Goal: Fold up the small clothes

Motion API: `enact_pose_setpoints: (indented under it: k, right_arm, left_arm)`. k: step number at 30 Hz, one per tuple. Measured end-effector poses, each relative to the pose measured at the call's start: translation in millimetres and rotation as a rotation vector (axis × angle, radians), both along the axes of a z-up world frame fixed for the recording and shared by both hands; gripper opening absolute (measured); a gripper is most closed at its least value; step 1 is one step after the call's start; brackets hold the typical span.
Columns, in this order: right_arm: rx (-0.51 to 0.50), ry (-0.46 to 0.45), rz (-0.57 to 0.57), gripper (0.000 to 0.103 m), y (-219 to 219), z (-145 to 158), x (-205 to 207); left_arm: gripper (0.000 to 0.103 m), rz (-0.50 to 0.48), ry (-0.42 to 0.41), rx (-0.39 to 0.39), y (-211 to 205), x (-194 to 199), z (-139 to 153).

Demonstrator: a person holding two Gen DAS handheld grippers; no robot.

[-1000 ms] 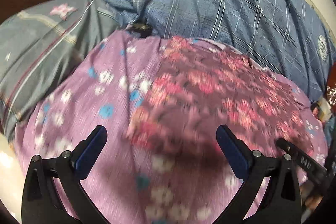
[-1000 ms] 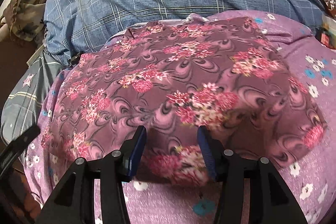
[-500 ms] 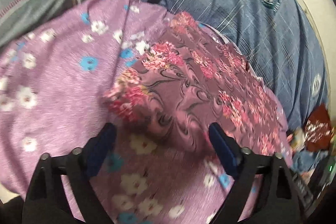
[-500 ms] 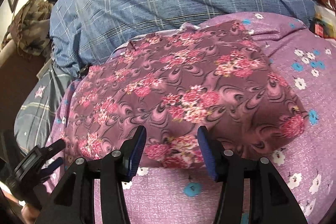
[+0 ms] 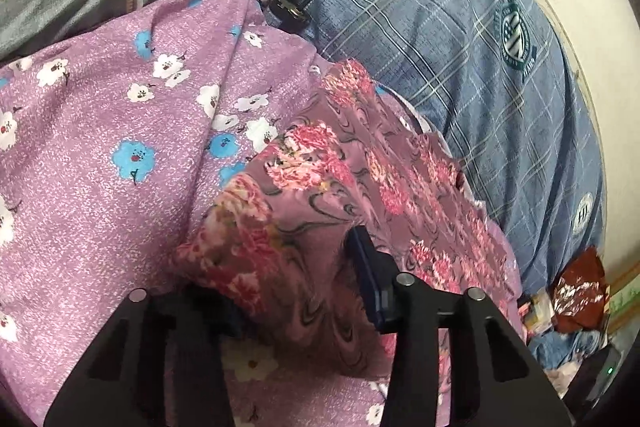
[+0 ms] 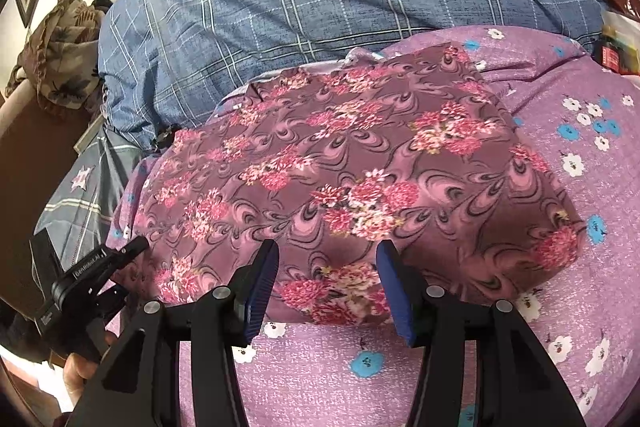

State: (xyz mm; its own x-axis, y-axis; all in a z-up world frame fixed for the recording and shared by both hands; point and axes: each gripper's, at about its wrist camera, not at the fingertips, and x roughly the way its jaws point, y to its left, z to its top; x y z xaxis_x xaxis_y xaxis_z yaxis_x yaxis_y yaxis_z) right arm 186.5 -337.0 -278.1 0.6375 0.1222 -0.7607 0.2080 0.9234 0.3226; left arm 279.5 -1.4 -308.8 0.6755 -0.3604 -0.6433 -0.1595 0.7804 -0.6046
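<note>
Left tongs (image 5: 296, 291) clamped on floral garment (image 6: 360, 179) corner; right tongs (image 6: 326, 287) held half-open astride near edge, nothing gripped.

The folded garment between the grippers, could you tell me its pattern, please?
Maroon swirls with pink flower clusters, clearest in the right wrist view.

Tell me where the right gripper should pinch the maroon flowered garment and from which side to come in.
Pinch the near hem of the garment, at the bulging fold that already sits between the open fingers of the right gripper. Come in low from the near side, along the purple sheet: the cloth lies flat, so only that rounded edge offers thickness to grip.
</note>
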Motion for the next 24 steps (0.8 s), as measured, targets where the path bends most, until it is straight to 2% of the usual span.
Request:
enact_pose_setpoints:
  k: [2, 4, 5, 6, 8, 10, 12, 13, 14, 15, 16, 19, 20, 21, 23, 24]
  right_arm:
    - [-0.009, 0.008, 0.001, 0.053, 5, -3, 2]
    - [-0.016, 0.007, 0.001, 0.053, 10, -5, 4]
    - [-0.017, 0.0, 0.001, 0.053, 12, -5, 6]
    - [-0.018, -0.008, 0.002, 0.053, 15, -5, 7]
    - [-0.032, -0.032, 0.015, 0.051, 25, -3, 12]
    - [-0.045, -0.055, 0.047, 0.045, 36, 0, 19]
    - [-0.062, -0.09, 0.083, 0.025, 48, 5, 32]
    - [-0.065, -0.098, 0.086, 0.023, 51, 6, 37]
    - [-0.063, -0.102, 0.089, 0.02, 53, 6, 46]
    - [-0.054, -0.102, 0.089, 0.019, 54, 5, 52]
    - [-0.038, -0.101, 0.084, 0.018, 52, 3, 60]
    - [0.014, -0.054, 0.058, 0.018, 46, -12, 76]
    - [0.042, -0.011, 0.053, 0.018, 43, -24, 83]
    - [0.064, 0.023, 0.053, 0.019, 41, -34, 87]
    - [0.08, 0.014, 0.042, 0.016, 38, -36, 85]
    - [0.069, 0.017, 0.049, 0.016, 40, -32, 83]
  left_arm:
    - [0.057, -0.001, -0.017, -0.023, -1, 0, 1]
    - [0.057, -0.008, -0.032, -0.005, -4, 1, 4]
    - [0.054, -0.01, -0.044, 0.007, -5, 1, 7]
    - [0.044, -0.007, -0.055, 0.004, -5, 2, 8]
    - [0.032, -0.004, -0.084, -0.002, -4, 2, 14]
    - [0.027, -0.009, -0.093, 0.021, -6, 3, 19]
    - [0.027, -0.021, -0.101, 0.018, -8, 5, 22]
    - [0.028, -0.03, -0.099, 0.015, -10, 7, 23]
    - [0.033, -0.03, -0.093, 0.017, -10, 8, 23]
    - [0.043, -0.03, -0.088, 0.011, -11, 9, 22]
    - [0.047, -0.035, -0.082, -0.008, -11, 11, 21]
    - [0.049, -0.05, -0.047, -0.013, -12, 16, 16]
    - [0.045, -0.055, -0.026, -0.001, -12, 18, 13]
    - [0.034, -0.052, -0.017, 0.005, -12, 18, 12]
    - [0.025, -0.039, 0.003, 0.024, -10, 18, 8]
    - [0.024, -0.034, 0.005, 0.015, -9, 17, 7]
